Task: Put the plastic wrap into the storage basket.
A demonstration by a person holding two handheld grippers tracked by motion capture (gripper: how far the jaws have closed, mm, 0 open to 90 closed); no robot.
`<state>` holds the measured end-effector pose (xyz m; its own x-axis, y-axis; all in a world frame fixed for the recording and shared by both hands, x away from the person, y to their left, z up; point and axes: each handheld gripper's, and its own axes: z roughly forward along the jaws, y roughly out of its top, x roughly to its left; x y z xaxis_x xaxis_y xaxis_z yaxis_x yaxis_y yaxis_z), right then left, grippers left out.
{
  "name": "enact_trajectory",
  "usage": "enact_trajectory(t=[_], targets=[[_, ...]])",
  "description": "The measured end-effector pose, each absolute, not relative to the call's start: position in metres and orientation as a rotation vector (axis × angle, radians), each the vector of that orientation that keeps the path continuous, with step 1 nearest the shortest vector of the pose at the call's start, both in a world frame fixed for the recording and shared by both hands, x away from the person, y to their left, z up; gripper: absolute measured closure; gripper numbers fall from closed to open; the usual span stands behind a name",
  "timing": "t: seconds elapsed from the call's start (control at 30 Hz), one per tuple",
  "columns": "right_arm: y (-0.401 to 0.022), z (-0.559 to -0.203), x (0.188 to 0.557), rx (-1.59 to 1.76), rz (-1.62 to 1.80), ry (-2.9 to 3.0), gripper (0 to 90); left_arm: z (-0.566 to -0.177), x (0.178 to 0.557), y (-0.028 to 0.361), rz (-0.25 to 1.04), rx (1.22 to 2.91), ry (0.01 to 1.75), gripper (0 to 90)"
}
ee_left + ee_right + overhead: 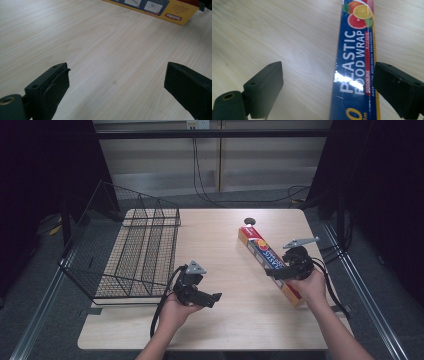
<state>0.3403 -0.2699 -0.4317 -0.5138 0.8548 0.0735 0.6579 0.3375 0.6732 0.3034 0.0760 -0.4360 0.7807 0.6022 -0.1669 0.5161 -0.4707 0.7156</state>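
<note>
- Black wire basket (131, 251) we see from the high view.
- Left claw (116, 82) gapes over bare desk (87, 45).
- Right claw (327, 87) gapes around the wrap box (355, 65), contact unclear.

Blue-and-yellow plastic wrap box (270, 265) (citrus print, white lettering), black wire basket (132, 250), pale woodgrain table (220, 245)
</note>
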Motion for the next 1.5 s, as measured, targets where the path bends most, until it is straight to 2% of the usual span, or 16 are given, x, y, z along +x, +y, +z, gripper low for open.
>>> enact_trajectory(t=[0.4,0.87,1.23,1.4,1.5], targets=[[-0.273,-0.443,0.362,1.479,0.861,2.273,10.6,-0.437,0.302,0.074,0.126,2.167,0.817,6.2],[-0.273,-0.453,0.366,1.513,0.833,2.288,14.1,-0.439,0.302,0.074,0.115,2.191,0.804,6.6],[-0.268,-0.459,0.371,1.535,0.769,2.291,21.3,-0.440,0.302,0.073,0.114,2.201,0.800,6.7],[-0.268,-0.459,0.372,1.533,0.784,2.266,27.7,-0.440,0.301,0.072,0.122,2.190,0.821,6.7],[-0.269,-0.458,0.372,1.528,0.768,2.259,37.6,-0.440,0.301,0.072,0.123,2.190,0.818,6.7]])
